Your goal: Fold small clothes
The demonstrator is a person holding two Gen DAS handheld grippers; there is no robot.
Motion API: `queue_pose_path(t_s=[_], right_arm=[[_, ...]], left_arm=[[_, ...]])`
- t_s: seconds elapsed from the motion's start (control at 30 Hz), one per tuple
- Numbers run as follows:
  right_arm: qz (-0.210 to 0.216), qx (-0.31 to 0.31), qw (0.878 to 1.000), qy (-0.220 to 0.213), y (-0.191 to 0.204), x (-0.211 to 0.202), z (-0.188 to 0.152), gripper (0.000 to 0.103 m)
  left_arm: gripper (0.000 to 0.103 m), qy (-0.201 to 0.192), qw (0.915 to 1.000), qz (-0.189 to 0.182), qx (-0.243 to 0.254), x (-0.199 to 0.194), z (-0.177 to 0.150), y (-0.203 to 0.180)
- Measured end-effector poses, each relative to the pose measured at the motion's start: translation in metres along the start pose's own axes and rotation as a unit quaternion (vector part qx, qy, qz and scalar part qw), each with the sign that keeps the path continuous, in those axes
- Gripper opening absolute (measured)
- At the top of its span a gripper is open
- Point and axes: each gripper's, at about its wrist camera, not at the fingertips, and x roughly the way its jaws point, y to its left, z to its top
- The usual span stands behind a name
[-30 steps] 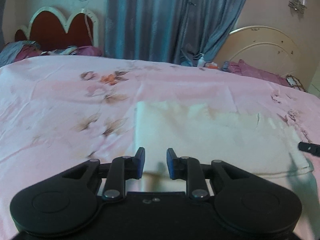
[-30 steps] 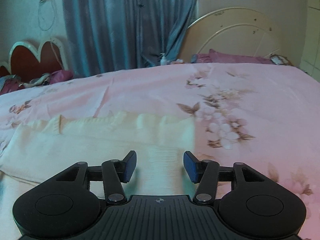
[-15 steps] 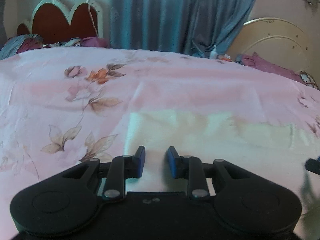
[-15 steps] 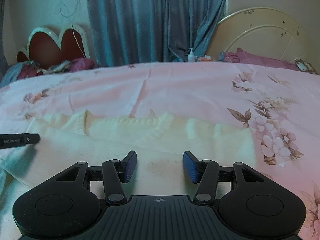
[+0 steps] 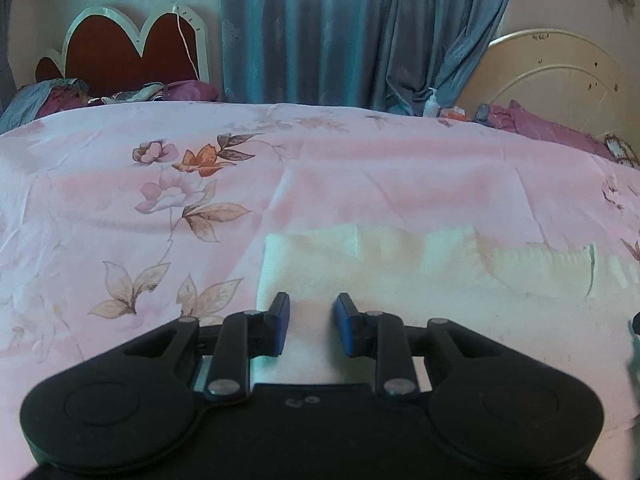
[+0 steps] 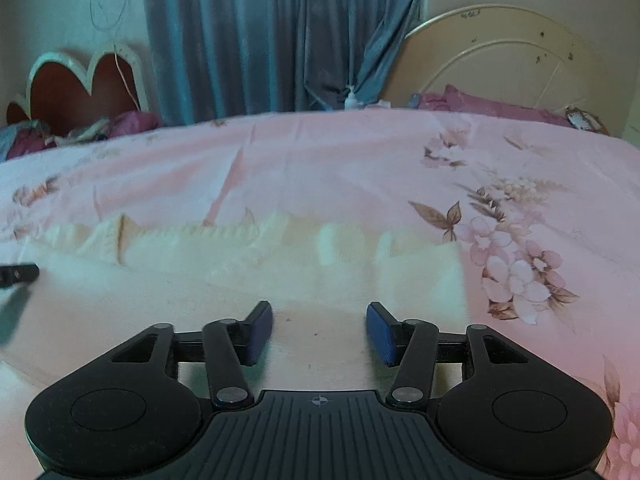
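Note:
A cream-white small garment lies flat on the pink floral bedsheet. It also shows in the right wrist view, with a ruffled far edge. My left gripper is open and empty, low over the garment's left end. My right gripper is open and empty, low over the garment's right part. A fingertip of the left gripper shows at the left edge of the right wrist view.
The bed stretches far ahead. A red scalloped headboard and pillows stand at the far left. A blue curtain, a lotion bottle and a cream round headboard lie behind.
Both grippers have moved forward over the garment, toward its far edge. Both stay open and empty. The garment has not visibly moved.

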Motion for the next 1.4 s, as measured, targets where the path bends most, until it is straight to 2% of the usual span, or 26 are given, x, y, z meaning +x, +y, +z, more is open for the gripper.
queue_pose_path(t_s=[0.1, 0.3, 0.47, 0.7, 0.87, 1.0, 1.4], right_arm=[[0.001, -0.006, 1.000, 0.014, 0.002, 0.002, -0.007, 0.052], [0.008, 0.016, 1.000, -0.006, 0.001, -0.017, -0.006, 0.053], [0.016, 0.001, 1.000, 0.003, 0.008, -0.026, -0.014, 0.053], [0.029, -0.021, 0.999, 0.014, 0.020, -0.035, -0.033, 0.052], [0.003, -0.040, 0.999, 0.021, 0.010, -0.029, -0.043, 0.052], [-0.005, -0.026, 0.999, 0.022, 0.002, -0.033, -0.040, 0.052], [0.004, -0.061, 0.998, 0.033, 0.001, -0.024, -0.041, 0.052]], left_arm=[[0.027, -0.001, 1.0000, 0.006, 0.004, -0.004, -0.002, -0.001], [0.027, -0.005, 0.9999, 0.007, 0.007, -0.020, -0.006, -0.002], [0.028, -0.005, 0.9999, -0.012, 0.002, -0.038, -0.011, -0.007], [0.031, 0.004, 0.9985, -0.043, 0.032, -0.053, -0.037, -0.031], [0.033, 0.002, 0.9976, -0.031, 0.061, -0.047, -0.050, -0.036], [0.032, 0.007, 0.9982, -0.027, 0.053, -0.045, -0.048, -0.035], [0.032, 0.008, 0.9975, 0.007, 0.070, -0.045, -0.049, -0.050]])
